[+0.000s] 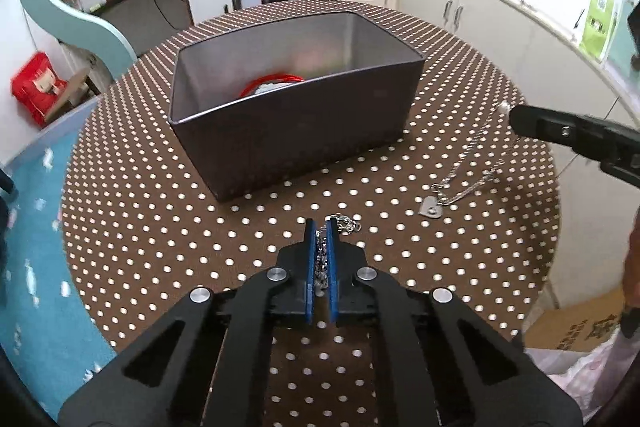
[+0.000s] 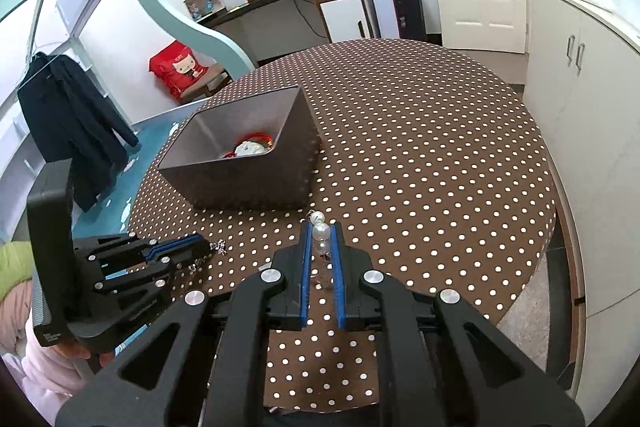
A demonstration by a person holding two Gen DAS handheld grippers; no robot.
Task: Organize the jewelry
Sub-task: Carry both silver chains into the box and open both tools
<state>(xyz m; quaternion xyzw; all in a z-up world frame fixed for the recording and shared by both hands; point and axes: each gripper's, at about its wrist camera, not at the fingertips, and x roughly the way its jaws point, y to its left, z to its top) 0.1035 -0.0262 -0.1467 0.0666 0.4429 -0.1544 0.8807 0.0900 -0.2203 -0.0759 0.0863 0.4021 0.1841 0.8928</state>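
Observation:
A dark rectangular box (image 1: 304, 131) stands on the polka-dot table; a red cord bracelet (image 1: 272, 83) with a white piece lies inside it, also in the right wrist view (image 2: 250, 147). My left gripper (image 1: 321, 227) is shut on a silver chain (image 1: 344, 223) low over the table in front of the box. My right gripper (image 2: 321, 231) is shut on the pearl end (image 2: 321, 231) of a silver necklace (image 1: 468, 163) with a heart pendant (image 1: 432, 207); the necklace hangs down to the table to the right of the box.
The round brown table with white dots (image 2: 440, 147) ends close on the right. White cabinets (image 2: 580, 75) stand to the right, a blue floor mat (image 1: 36, 227) lies left. The left gripper shows in the right wrist view (image 2: 208, 247).

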